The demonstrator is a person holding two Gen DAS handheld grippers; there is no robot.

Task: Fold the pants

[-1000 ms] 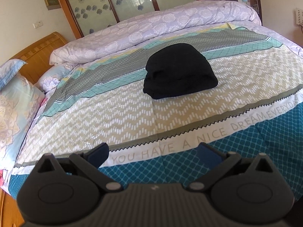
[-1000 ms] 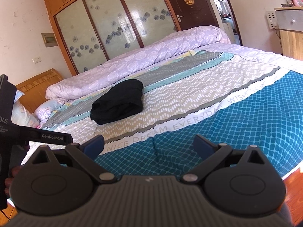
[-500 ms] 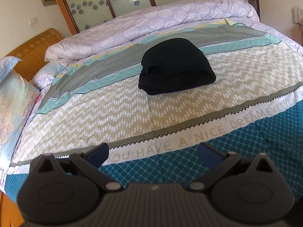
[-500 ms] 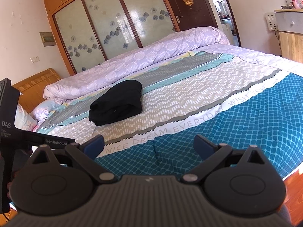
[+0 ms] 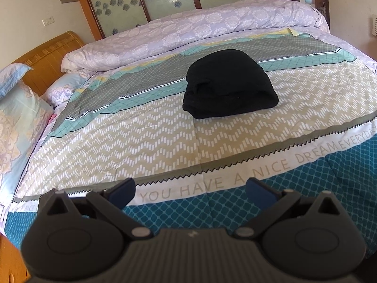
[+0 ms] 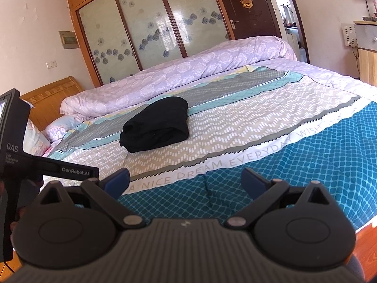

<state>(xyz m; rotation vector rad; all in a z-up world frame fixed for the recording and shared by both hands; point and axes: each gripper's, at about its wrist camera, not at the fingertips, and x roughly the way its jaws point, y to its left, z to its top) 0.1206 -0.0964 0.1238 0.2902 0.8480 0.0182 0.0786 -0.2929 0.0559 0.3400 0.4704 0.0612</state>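
**Fig. — Folded pants at rest on bed; both grippers clear**

Mid-bed, on the beige chevron band of the patterned quilt, lies the black, soft knit pants bundle, folded into a thick, rounded stack w/ layered edges facing the cameras. Judged light, limp, non-slippery; likely to sag or unroll if lifted by one layer, so best hold = pinch through the whole stack at both short ends. Task looks essentially complete. Left gripper & right gripper: fingers spread wide, holding nothing, both over the teal near edge, well apart from the bundle. Surface soft, yielding. Behind: rolled lilac floral duvet, wooden headboard, sliding frosted-glass wardrobe doors, dark brown door.
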